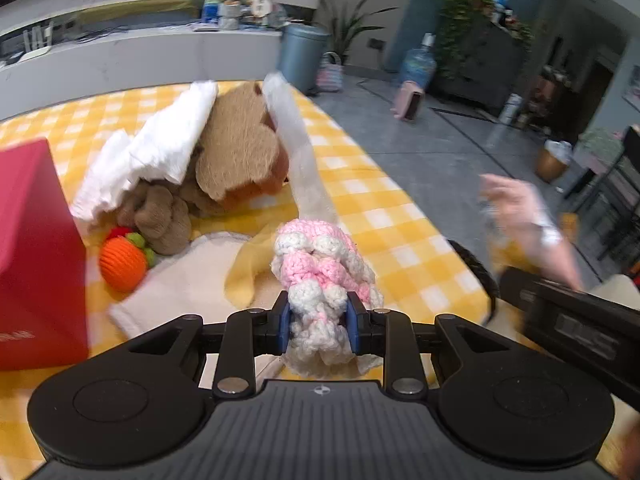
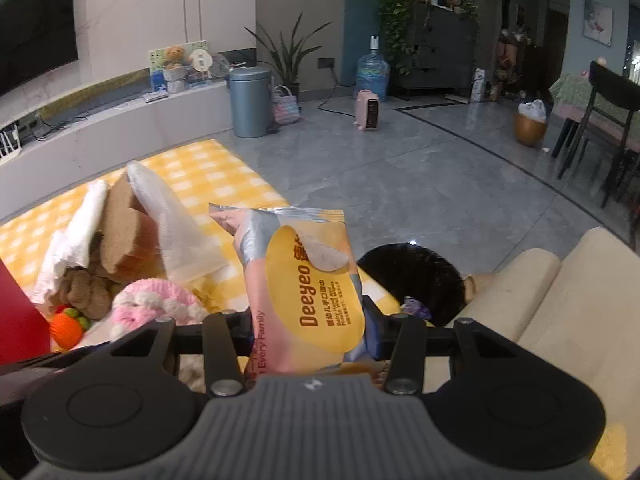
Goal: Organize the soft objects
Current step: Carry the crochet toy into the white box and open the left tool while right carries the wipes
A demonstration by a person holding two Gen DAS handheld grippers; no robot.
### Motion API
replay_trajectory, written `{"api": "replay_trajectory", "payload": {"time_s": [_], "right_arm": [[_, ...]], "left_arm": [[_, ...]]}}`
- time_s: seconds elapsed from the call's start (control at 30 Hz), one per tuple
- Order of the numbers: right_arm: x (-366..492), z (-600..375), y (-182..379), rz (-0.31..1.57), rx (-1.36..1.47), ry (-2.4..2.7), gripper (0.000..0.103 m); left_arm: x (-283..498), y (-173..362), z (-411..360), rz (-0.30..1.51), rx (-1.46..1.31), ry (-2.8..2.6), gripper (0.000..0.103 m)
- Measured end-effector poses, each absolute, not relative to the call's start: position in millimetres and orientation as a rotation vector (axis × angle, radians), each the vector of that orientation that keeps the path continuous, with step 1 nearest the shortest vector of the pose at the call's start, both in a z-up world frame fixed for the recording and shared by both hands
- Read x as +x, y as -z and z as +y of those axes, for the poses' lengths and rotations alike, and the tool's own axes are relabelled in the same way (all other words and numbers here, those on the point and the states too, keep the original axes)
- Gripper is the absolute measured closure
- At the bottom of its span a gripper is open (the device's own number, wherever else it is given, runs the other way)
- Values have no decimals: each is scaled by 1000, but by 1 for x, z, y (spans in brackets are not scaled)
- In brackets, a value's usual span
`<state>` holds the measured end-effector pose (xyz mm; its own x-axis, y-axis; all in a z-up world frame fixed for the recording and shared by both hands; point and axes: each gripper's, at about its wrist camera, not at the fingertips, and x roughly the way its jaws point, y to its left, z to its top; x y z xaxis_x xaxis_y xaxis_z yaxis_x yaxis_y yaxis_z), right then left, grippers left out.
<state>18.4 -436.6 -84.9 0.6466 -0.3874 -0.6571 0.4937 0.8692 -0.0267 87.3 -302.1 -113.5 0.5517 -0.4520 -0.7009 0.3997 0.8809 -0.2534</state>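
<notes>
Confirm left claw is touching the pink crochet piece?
Touching. The left wrist view shows the left claw with both blue pads pressed against the sides of the pink and white crochet piece, squeezing it between them.

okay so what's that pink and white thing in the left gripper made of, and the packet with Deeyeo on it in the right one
The pink and white knitted piece looks like crocheted yarn, matt and soft: chunky looped stitches show, and it bunches where the left gripper pinches it. The peach and yellow Deeyeo wipes packet in the right gripper looks like glossy printed plastic film, with a crimped, creased top edge catching light.
</notes>
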Motion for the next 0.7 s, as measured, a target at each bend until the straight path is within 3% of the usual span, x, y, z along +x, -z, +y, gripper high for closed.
{"api": "replay_trajectory", "payload": {"time_s": [0.17, 0.43, 0.57, 0.7], "right_arm": [[22, -431, 84, 701, 182, 444, 57], [28, -398, 69, 636, 243, 244, 57], [31, -361, 52, 588, 293, 39, 57], [32, -315, 34, 558, 309, -148, 57]], "left_arm": [[77, 79, -274, 844, -33, 604, 72], [50, 17, -209, 662, 74, 439, 72], [34, 1, -171, 548, 165, 260, 72], [27, -5, -120, 571, 134, 140, 72]]}}
